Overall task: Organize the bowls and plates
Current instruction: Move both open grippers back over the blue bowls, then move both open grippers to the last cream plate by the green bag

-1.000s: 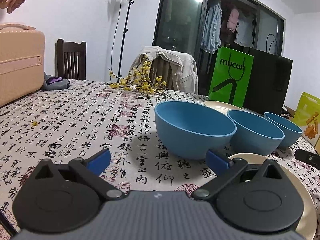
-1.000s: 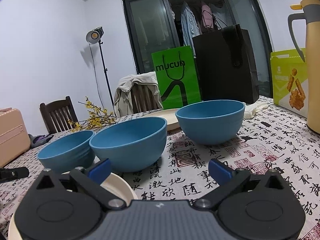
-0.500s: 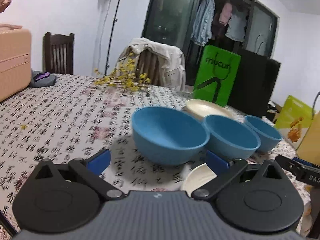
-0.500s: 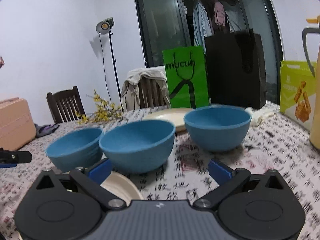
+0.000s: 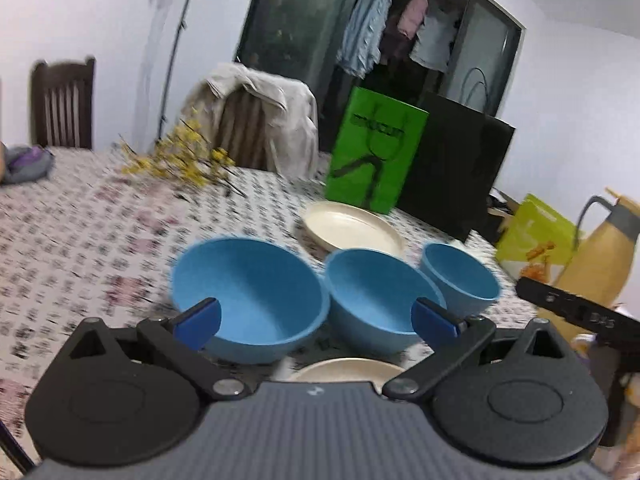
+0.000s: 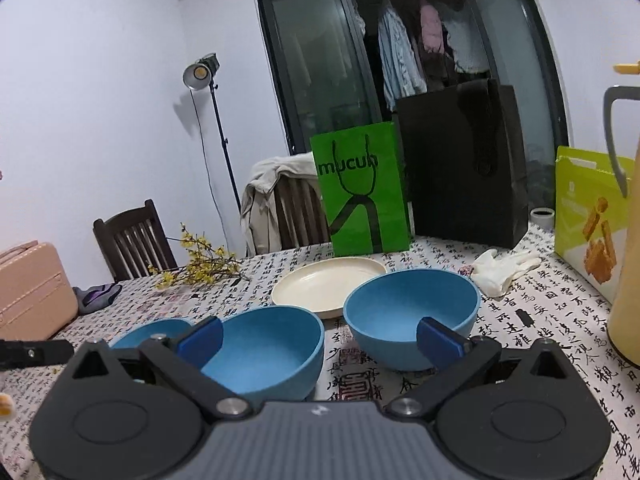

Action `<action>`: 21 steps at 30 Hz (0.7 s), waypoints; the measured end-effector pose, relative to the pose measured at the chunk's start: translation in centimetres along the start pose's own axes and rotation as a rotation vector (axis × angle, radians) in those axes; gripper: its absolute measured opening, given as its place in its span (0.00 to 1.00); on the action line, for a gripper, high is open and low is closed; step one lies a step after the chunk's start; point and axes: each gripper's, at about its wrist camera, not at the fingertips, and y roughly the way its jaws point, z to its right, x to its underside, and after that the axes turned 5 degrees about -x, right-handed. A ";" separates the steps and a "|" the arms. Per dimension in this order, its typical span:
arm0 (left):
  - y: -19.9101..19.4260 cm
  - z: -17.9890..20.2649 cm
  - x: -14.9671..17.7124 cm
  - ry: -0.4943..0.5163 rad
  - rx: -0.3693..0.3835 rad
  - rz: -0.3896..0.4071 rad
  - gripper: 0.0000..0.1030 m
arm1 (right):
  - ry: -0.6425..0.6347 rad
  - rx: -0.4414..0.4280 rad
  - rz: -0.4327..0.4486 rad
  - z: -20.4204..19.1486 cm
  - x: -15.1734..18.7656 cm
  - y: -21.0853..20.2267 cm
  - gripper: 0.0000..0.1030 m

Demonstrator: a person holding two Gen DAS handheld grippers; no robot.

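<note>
On the tablecloth [image 6: 532, 344] three blue bowls [image 6: 412, 312] stand in a row near the tabletop's middle, with a cream plate [image 6: 324, 284] behind them. The left gripper [image 5: 316, 318] and the right gripper [image 6: 320, 336] hover above, both with fingers apart, holding nothing.

A green mucun paper bag [image 6: 362, 196] stands beside a black bag [image 6: 460, 164] at the worktop's [image 6: 540, 312] far edge. Yellow flower sprigs [image 6: 200, 264], a white glove [image 6: 502, 266], a snack box [image 6: 588, 220] and a yellow thermos jug [image 5: 600, 264] lie around.
</note>
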 end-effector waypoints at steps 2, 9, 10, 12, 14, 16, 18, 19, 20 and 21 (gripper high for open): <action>0.4 0.6 -0.5 0.006 0.001 -0.009 1.00 | -0.003 0.012 -0.014 0.3 -0.7 0.5 1.00; 1.9 2.6 -2.5 0.050 0.009 -0.042 1.00 | 0.020 0.032 -0.044 1.6 -2.7 1.7 1.00; 2.2 2.9 -2.8 0.050 0.017 -0.052 1.00 | 0.027 0.031 -0.049 1.8 -3.1 1.9 1.00; 2.7 3.2 -3.7 0.047 0.028 -0.071 1.00 | 0.035 0.030 -0.053 2.3 -3.7 2.3 1.00; 3.1 3.5 -4.5 0.044 0.031 -0.074 1.00 | 0.030 0.035 -0.055 2.5 -4.4 2.8 1.00; 3.5 3.9 -5.2 0.044 0.021 -0.073 1.00 | 0.030 0.040 -0.058 2.8 -5.0 3.3 1.00; 4.0 4.2 -6.2 0.047 0.017 -0.074 1.00 | 0.038 0.031 -0.057 3.1 -5.7 3.9 1.00; 4.2 4.4 -6.6 0.049 0.015 -0.071 1.00 | 0.043 0.029 -0.054 3.3 -6.0 4.2 1.00; 4.3 4.5 -7.0 0.052 0.011 -0.064 1.00 | 0.048 0.028 -0.052 3.5 -6.3 4.6 1.00; 4.5 4.6 -7.5 0.053 0.002 -0.057 1.00 | 0.053 0.027 -0.048 3.7 -6.7 5.0 1.00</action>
